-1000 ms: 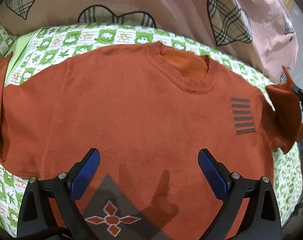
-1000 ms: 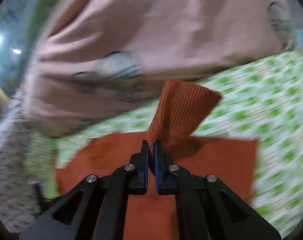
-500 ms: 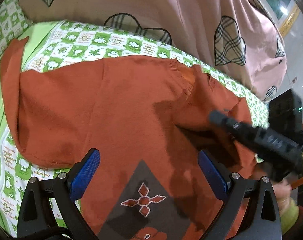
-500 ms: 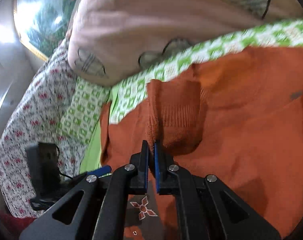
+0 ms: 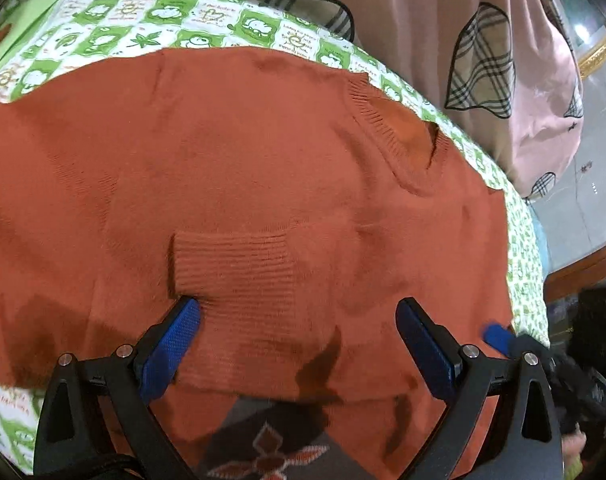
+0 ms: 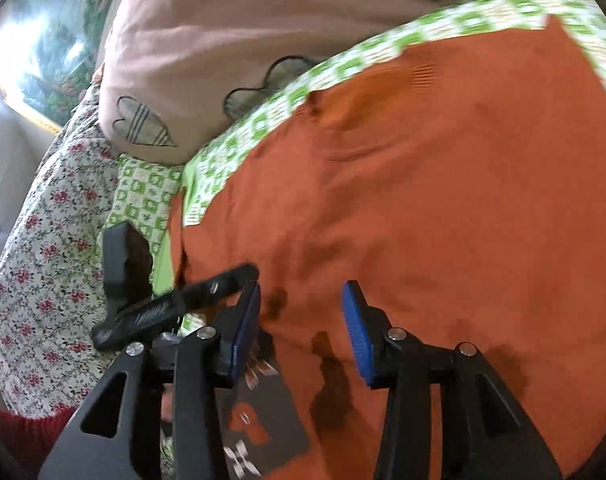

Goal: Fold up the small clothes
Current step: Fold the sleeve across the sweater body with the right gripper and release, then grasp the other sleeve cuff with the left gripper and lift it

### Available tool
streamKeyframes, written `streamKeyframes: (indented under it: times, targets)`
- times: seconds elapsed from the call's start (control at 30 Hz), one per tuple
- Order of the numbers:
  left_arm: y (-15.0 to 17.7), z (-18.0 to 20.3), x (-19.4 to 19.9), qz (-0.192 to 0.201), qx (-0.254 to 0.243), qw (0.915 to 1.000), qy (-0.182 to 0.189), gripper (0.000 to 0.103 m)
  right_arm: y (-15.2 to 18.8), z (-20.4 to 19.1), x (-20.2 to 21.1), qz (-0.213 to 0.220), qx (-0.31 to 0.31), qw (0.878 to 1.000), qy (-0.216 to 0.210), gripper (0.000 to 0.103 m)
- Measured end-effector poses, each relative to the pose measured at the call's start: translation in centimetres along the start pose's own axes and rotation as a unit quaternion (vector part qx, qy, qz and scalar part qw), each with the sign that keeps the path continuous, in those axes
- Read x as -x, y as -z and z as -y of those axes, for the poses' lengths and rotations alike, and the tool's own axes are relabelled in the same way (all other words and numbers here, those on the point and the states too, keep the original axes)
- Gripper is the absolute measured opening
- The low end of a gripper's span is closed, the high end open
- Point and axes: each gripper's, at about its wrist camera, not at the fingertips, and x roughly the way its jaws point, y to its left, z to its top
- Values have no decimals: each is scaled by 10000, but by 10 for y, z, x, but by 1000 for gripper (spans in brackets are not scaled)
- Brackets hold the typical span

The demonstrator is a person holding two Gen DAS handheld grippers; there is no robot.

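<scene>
An orange knit sweater (image 5: pixel 243 152) lies spread on a green-and-white checked sheet (image 5: pixel 175 16). One sleeve is folded across its front, and the ribbed cuff (image 5: pixel 235 256) lies flat on the chest. My left gripper (image 5: pixel 299 344) is open just above the sweater, its left pad close to the cuff. My right gripper (image 6: pixel 301 332) is open and empty over the sweater (image 6: pixel 423 200) near the grey patch with a flower motif (image 6: pixel 263 420). The right gripper's blue tip (image 5: pixel 499 334) shows at the right edge of the left wrist view. The left gripper's body (image 6: pixel 171 304) shows in the right wrist view.
A pink blanket with plaid heart patches (image 5: pixel 463 40) is piled behind the sweater. A floral quilt (image 6: pixel 51 260) lies to the left in the right wrist view. A floor and wooden trim (image 5: pixel 591 220) lie beyond the bed's right edge.
My right gripper carried the sleeve over the sweater's front, opened and let the cuff go; it now lies flat on the chest. The left gripper moved closer to the sweater.
</scene>
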Motion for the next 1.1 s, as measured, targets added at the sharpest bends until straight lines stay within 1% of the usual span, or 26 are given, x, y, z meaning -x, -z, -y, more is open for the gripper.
streamKeyframes:
  times: [0.07, 0.1, 0.13, 0.17, 0.23, 0.27, 0.37, 0.4, 0.43, 0.47, 0.5, 0.53, 0.57, 0.6, 0.63, 0.67, 0.7, 0.77, 0.8, 0.83, 0.87, 0.9, 0.93, 1.0, 1.07, 1.1]
  targets:
    - [0, 2, 1, 101, -58, 9999, 36, 95, 9, 5, 17, 48, -13, 9999, 149, 44]
    - [1, 3, 2, 133, -100, 9998, 66, 86, 12, 7, 23, 70, -27, 9998, 194, 44]
    - [2, 3, 3, 144, -160, 9997, 109, 68, 16, 10, 31, 114, -52, 9996, 271, 44]
    - [3, 3, 4, 119, -219, 9996, 115, 58, 18, 10, 34, 140, -68, 9994, 323, 44]
    - [4, 2, 5, 43, -320, 9992, 245, 1, 21, 14, 39, 195, -129, 9988, 438, 44]
    - [4, 4, 8, 28, -376, 9988, 299, 1, 22, 16, 40, 212, -161, 9985, 471, 44]
    - [3, 9, 40, 494, -633, 9967, 95, 0, 21, 20, 44, 239, -195, 9977, 608, 44]
    - [1, 6, 51, 637, -636, 9959, 23, 0, 19, 20, 46, 258, -174, 9975, 641, 44]
    - [-2, 0, 55, 660, -584, 9961, -48, 1, 19, 20, 49, 289, -141, 9971, 687, 44]
    - [-5, -7, 55, 605, -497, 9968, -134, 4, 18, 20, 51, 313, -105, 9968, 723, 44]
    - [-6, -17, 52, 458, -371, 9981, -174, 15, 18, 21, 53, 322, -85, 9967, 746, 44]
    - [-7, -25, 48, 306, -269, 9991, -152, 31, 18, 22, 54, 321, -76, 9965, 773, 44]
    - [-7, -31, 44, 162, -159, 9997, -133, 39, 18, 23, 54, 314, -79, 9963, 796, 44]
    - [-6, -34, 41, 57, -95, 9999, -133, 51, 18, 24, 53, 309, -91, 9962, 803, 44]
    - [-4, -32, 40, 37, -134, 9998, -151, 59, 19, 24, 52, 303, -109, 9963, 791, 44]
    - [-3, -28, 37, -4, -223, 9995, -229, 64, 20, 23, 50, 294, -106, 9965, 781, 44]
    - [-3, -22, 30, -96, -332, 9986, -401, 72, 20, 23, 48, 270, -94, 9965, 783, 44]
    - [-2, -16, 17, -237, -453, 9969, -604, 69, 22, 22, 43, 203, -68, 9967, 783, 44]
    - [-2, -13, 10, -273, -534, 9961, -641, 54, 23, 21, 40, 171, -54, 9968, 774, 44]
    - [-2, -9, 5, -286, -620, 9955, -658, 28, 23, 21, 38, 157, -48, 9968, 776, 44]
    - [-3, -6, 2, -271, -716, 9948, -678, 20, 23, 20, 37, 153, -46, 9967, 791, 44]
    - [-3, -3, 4, -207, -771, 9952, -563, 10, 22, 20, 37, 162, -46, 9966, 808, 44]
    - [-5, 0, 9, -114, -770, 9961, -423, 7, 21, 21, 38, 176, -40, 9964, 822, 44]
    - [-6, 8, 36, 369, -813, 9958, -200, 6, 18, 23, 43, 222, -12, 9958, 893, 44]
    - [-9, 9, 55, 696, -805, 9941, -193, 6, 13, 29, 53, 359, -2, 9937, 1064, 44]
    - [-10, 4, 58, 759, -760, 9938, -273, 6, 10, 34, 58, 435, -19, 9922, 1172, 45]
